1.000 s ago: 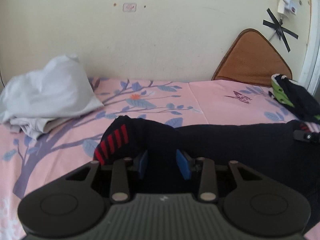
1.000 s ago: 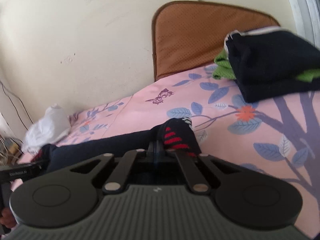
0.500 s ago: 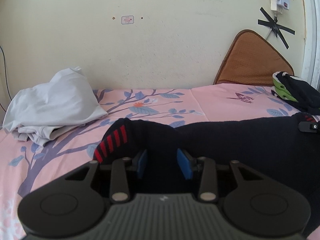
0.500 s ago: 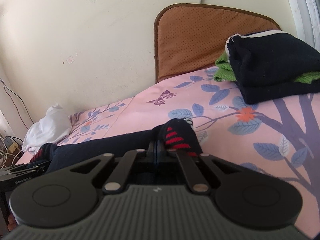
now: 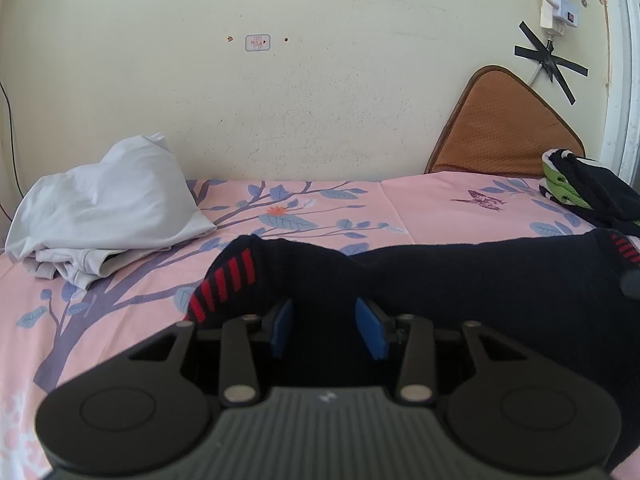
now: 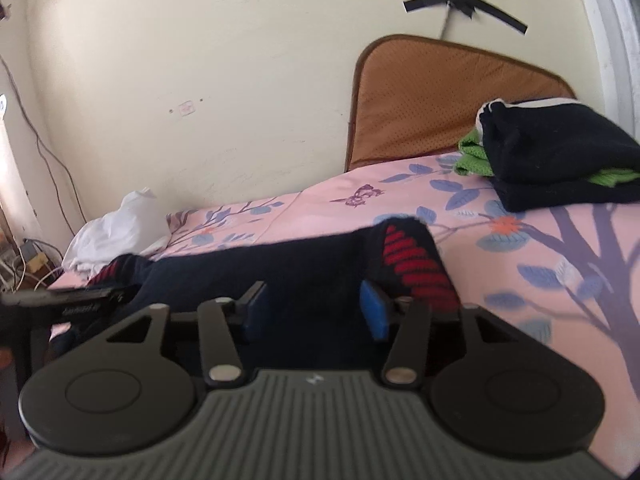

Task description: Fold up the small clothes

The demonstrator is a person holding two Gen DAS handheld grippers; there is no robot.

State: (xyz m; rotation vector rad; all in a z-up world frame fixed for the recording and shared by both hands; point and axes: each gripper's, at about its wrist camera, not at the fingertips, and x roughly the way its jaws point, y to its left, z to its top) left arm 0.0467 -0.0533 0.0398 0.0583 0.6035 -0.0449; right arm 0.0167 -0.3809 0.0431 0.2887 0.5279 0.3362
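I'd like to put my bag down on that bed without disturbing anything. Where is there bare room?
The widest bare stretch of the sheet runs along the wall, between the white clothes and the brown cushion. A smaller patch lies in front of the white clothes. It is crowded near the front, where the dark garment stretches across, and at the folded pile beside the cushion.

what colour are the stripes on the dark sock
Red stripes on the dark sock, clearest in the right wrist view.

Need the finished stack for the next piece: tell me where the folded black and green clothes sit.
The folded black and green clothes lie at the right in both views, on the pink floral bedsheet before the brown cushion.
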